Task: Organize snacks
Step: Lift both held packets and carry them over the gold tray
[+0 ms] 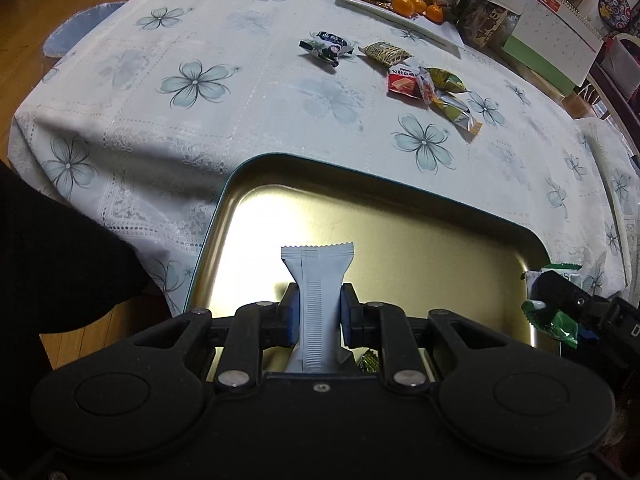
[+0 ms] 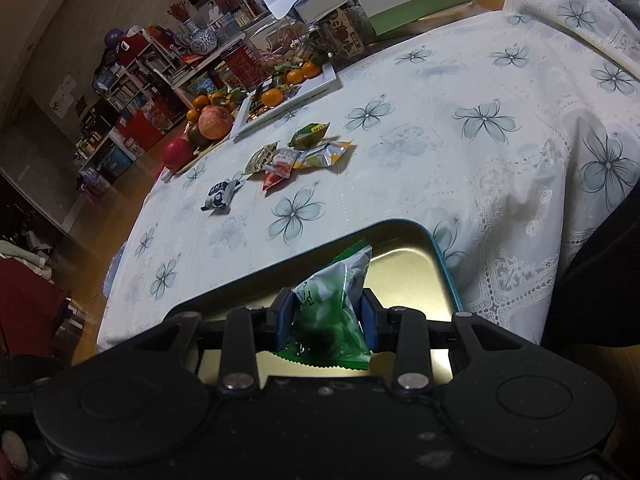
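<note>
Left wrist view: the left gripper (image 1: 319,312) is clamped on a pale blue-grey snack bar wrapper (image 1: 318,300), held upright with its crimped end up, above the bare gold floor of a teal-rimmed metal tin (image 1: 224,208). The tin sits at the near edge of the table, on a white tablecloth (image 1: 200,128) printed with blue flowers. At the tin's right rim the right gripper (image 1: 560,300) shows with a green packet.

In the right wrist view, the right gripper (image 2: 326,316) grasps that green-and-white snack packet (image 2: 336,300) between its blue pads, over the tin (image 2: 444,276) near its far right corner.

Toward the far side of the tablecloth lie loose snacks: a dark blue-and-white packet (image 1: 328,48) alone, and just right of it a cluster (image 1: 428,84) of red, yellow-green and patterned wrappers, partly overlapping. Behind them, along the far edge, stands a white tray with tangerines (image 1: 416,6) and a desk calendar (image 1: 560,36).
</note>
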